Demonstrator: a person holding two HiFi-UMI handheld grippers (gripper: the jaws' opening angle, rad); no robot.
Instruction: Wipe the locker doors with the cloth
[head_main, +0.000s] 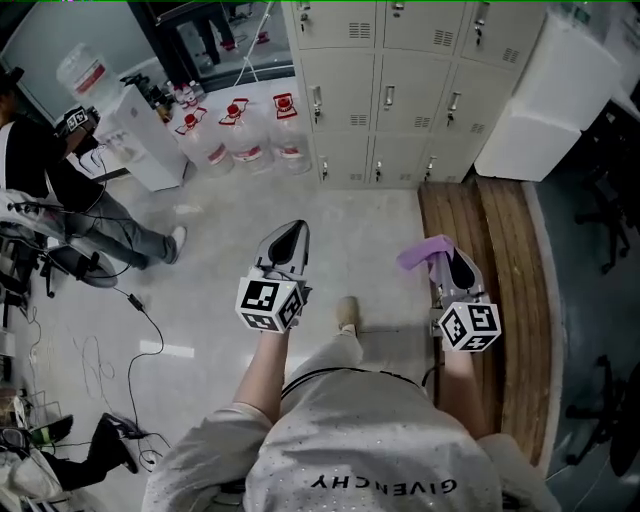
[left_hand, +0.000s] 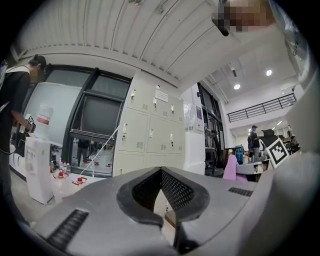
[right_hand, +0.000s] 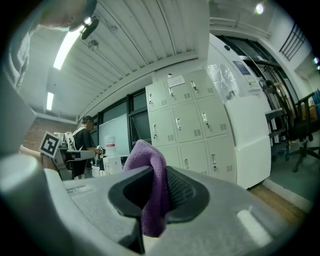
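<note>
Cream metal lockers (head_main: 400, 90) stand against the far wall, some way ahead of both grippers; they also show in the left gripper view (left_hand: 150, 130) and the right gripper view (right_hand: 190, 125). My right gripper (head_main: 447, 258) is shut on a purple cloth (head_main: 425, 251), which sticks up from between its jaws (right_hand: 150, 185). My left gripper (head_main: 289, 237) is held beside it with jaws shut and nothing between them (left_hand: 161, 175). Both grippers point toward the lockers, well short of the doors.
Several water jugs (head_main: 240, 130) and a white dispenser (head_main: 140, 130) stand left of the lockers. A person (head_main: 70, 190) is at the left with cables on the floor. A white appliance (head_main: 550, 100) and wooden platform (head_main: 500, 290) lie to the right.
</note>
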